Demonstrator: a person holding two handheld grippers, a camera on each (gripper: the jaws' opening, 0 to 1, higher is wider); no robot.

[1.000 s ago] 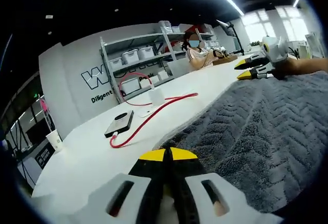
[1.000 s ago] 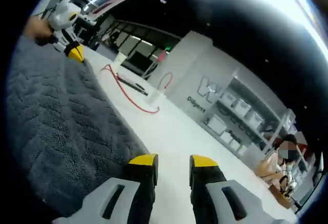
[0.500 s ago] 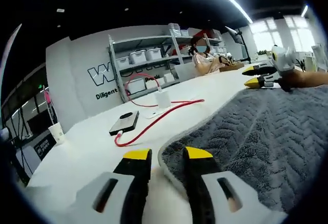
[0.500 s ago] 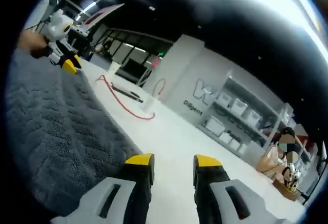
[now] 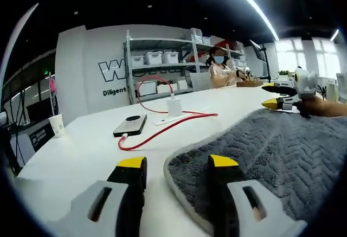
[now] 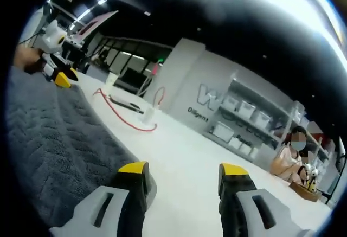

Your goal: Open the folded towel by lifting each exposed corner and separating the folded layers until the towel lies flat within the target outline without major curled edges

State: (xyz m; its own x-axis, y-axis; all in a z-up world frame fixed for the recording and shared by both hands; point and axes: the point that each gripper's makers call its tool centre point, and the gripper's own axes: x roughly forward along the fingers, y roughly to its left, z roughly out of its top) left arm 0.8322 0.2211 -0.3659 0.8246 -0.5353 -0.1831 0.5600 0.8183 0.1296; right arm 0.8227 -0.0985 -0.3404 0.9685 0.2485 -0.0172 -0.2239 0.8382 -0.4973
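Both tools are spread: the left tool (image 5: 177,164) straddles the towel (image 5: 271,150) corner, the right tool (image 6: 184,172) its edge. Draw both clear without dragging the pile.

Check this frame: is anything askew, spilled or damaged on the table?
Nothing stands out. The grey towel lies flat on the white table, its edge uncurled, with a red cable trailing loosely beside it.

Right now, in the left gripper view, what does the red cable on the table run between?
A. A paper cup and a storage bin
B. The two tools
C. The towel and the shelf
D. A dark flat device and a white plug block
D: the red cable runs from the dark flat device across the table to the white plug block.
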